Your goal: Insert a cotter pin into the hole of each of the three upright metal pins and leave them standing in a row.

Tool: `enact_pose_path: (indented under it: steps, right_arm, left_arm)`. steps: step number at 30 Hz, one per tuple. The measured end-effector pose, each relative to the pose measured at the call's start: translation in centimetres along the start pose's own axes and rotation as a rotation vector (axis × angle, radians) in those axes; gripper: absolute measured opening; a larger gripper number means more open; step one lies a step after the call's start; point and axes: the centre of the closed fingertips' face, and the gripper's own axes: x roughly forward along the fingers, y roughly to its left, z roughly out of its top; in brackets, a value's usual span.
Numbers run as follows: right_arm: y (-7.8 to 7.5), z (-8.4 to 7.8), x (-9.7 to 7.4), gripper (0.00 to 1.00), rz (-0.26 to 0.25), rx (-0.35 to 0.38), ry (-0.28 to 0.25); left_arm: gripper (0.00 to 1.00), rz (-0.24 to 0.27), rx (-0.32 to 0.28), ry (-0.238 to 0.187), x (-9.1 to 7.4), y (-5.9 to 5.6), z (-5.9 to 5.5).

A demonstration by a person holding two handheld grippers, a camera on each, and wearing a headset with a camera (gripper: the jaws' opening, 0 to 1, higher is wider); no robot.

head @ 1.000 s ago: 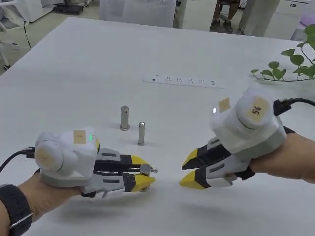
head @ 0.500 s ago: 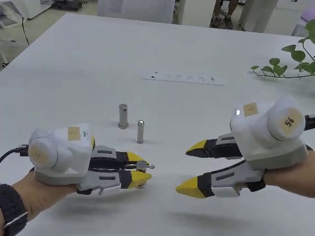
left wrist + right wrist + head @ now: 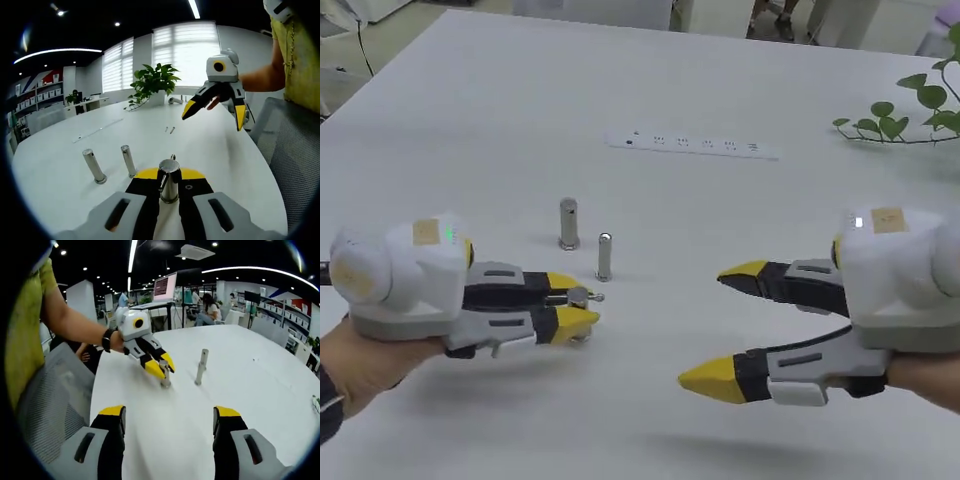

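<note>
My left gripper (image 3: pixel 582 302) has its black, yellow-tipped jaws clamped on a metal pin (image 3: pixel 578 297), a short, smooth grey cylinder with a broader rounded head. The jaws press on it from both sides about halfway up its shaft. In the left gripper view it stands upright between the wedge-shaped tips with its foot down at the table (image 3: pixel 470 120), and a thin bright cotter pin (image 3: pixel 164 181) slants across the shaft; I cannot tell how far it goes through the hole. All of this sits on the near side of the power strip (image 3: pixel 692 146), a long flat white bar with a row of sockets, and well apart from its left end. Between that end of the strip and my clamped jaws two more pins stand upright and close together: a thicker pin (image 3: pixel 569 222) with a flat cap, nearer the strip, and a slimmer pin (image 3: pixel 605 256) with a shiny domed top. My right gripper (image 3: pixel 705 328) is also on the near side of the strip, below its right half, with its jaws spread wide apart and nothing between them. The table is plain matte white. A leafy green plant (image 3: pixel 920 110) trails beyond the strip's right end.
</note>
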Motion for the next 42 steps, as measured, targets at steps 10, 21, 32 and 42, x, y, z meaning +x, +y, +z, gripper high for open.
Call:
enact_pose_path:
  steps: [10, 21, 32, 42]
  right_arm:
    - [-0.4, -0.4, -0.1, 0.72, -0.019, 0.031, -0.002]
    - [-1.5, -1.0, 0.0, 0.71, -0.034, 0.049, 0.009]
    - [-2.1, -1.5, 0.2, 0.71, -0.039, 0.059, 0.019]
    - [-2.4, -1.5, -0.2, 0.70, -0.049, 0.053, 0.026]
  left_arm:
    - [0.10, 0.063, 0.011, -0.018, -1.5, 5.2, 0.9]
    - [0.10, 0.063, -0.020, -0.018, -1.6, 8.5, -0.4]
    - [0.10, 0.004, -0.037, -0.003, -1.0, 8.7, -1.6]
    - [0.10, -0.045, -0.032, -0.001, -0.9, 8.6, -2.1]
